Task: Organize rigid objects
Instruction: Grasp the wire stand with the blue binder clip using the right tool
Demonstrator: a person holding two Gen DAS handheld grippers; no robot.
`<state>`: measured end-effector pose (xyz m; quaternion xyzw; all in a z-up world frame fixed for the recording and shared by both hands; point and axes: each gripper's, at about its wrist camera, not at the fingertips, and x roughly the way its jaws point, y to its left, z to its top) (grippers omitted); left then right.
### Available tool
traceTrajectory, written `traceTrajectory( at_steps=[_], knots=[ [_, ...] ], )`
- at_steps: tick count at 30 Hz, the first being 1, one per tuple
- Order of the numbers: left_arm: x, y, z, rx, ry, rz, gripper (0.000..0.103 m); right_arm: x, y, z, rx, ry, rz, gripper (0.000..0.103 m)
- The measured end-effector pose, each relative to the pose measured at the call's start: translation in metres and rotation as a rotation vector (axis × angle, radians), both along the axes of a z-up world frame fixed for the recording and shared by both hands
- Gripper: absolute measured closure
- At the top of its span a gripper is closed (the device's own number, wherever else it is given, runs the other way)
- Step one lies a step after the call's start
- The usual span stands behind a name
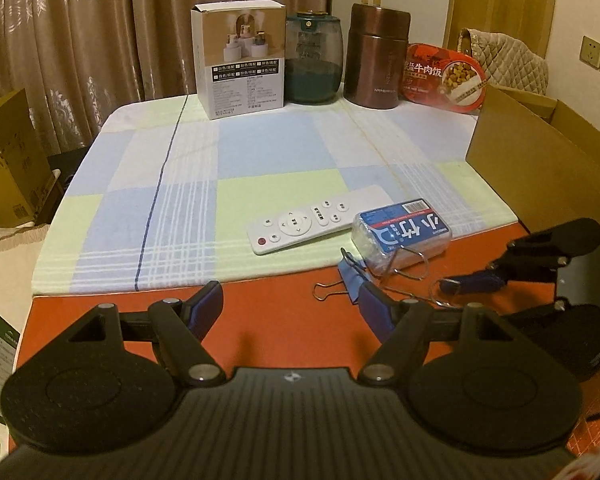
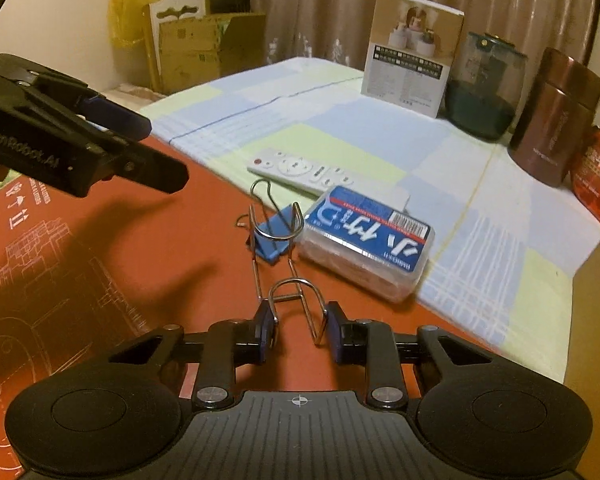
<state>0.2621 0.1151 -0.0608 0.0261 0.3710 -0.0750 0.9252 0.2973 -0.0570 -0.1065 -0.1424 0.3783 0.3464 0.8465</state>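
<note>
Right wrist view: my right gripper [image 2: 298, 330] clenched on wire handle of binder clip [image 2: 274, 236], lying on red mat [image 2: 140, 280] just beside floss box [image 2: 370, 240]. L gripper [image 1: 290, 308] released, nothing between its fingers.

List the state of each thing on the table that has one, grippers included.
Left gripper: open, empty.
Right gripper: shut on the wire handles of a blue binder clip.
Second blue binder clip: lying loose.
White cardboard product box: upright, closed.
Brown metal canister: upright, lidded.
</note>
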Motion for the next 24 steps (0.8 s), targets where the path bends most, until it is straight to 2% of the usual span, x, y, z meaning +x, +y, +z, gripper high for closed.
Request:
traceTrajectory(
  at_steps=[6,12,16,20,24],
  knots=[
    [-0.002,0.001,0.0,-0.024,0.005,0.002,0.032,-0.019,-0.007,0.01,0.002,0.058,-0.097,0.079],
    [-0.004,-0.003,-0.001,-0.031,0.009,-0.012,0.032,-0.046,-0.029,0.011,-0.012,0.08,-0.25,0.079],
    [-0.005,-0.006,0.0,-0.041,0.006,-0.023,0.032,-0.066,-0.039,0.01,0.01,0.047,-0.225,0.078],
    [-0.006,-0.007,0.001,-0.05,0.002,-0.027,0.032,-0.081,-0.042,0.008,-0.017,-0.03,-0.149,0.074],
    [-0.006,-0.008,0.0,-0.052,0.004,-0.029,0.032,-0.079,-0.048,0.003,0.019,-0.034,-0.131,0.069]
  ],
)
